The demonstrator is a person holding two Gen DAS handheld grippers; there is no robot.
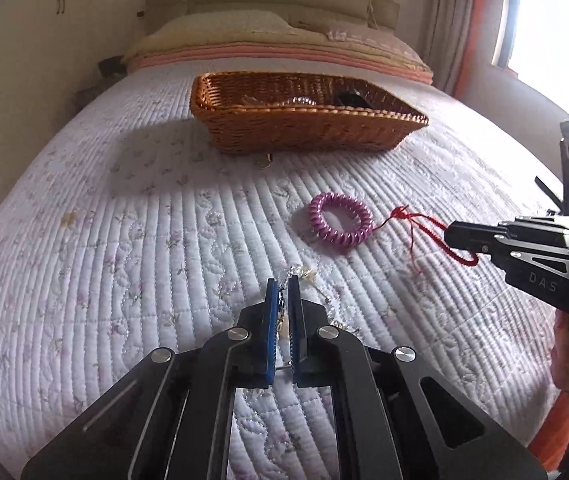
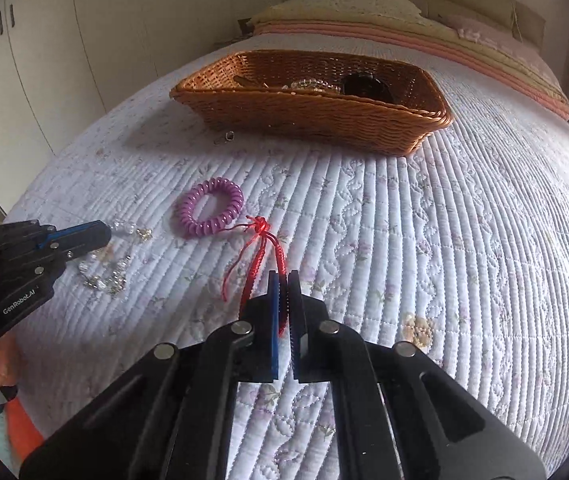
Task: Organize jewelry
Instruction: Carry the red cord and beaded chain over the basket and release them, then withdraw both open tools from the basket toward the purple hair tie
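Observation:
A brown wicker basket [image 1: 304,128] [image 2: 316,116] stands on the quilted bed and holds a clear bead bracelet [image 2: 312,85] and a dark item [image 2: 364,84]. A purple spiral bracelet [image 1: 341,219] [image 2: 209,213] lies loose on the quilt. My left gripper [image 1: 283,282] [image 2: 104,234] is shut on a clear crystal bead chain [image 2: 104,276] that lies on the quilt. My right gripper [image 2: 283,276] [image 1: 450,238] is shut on a red braided cord bracelet [image 2: 262,248] [image 1: 428,228], which trails on the quilt beside the purple one.
A small metal ring [image 1: 264,161] [image 2: 226,137] lies on the quilt in front of the basket. Pillows [image 1: 268,36] are at the head of the bed. White cupboards [image 2: 64,40] stand to the left, a bright window [image 1: 552,20] to the right.

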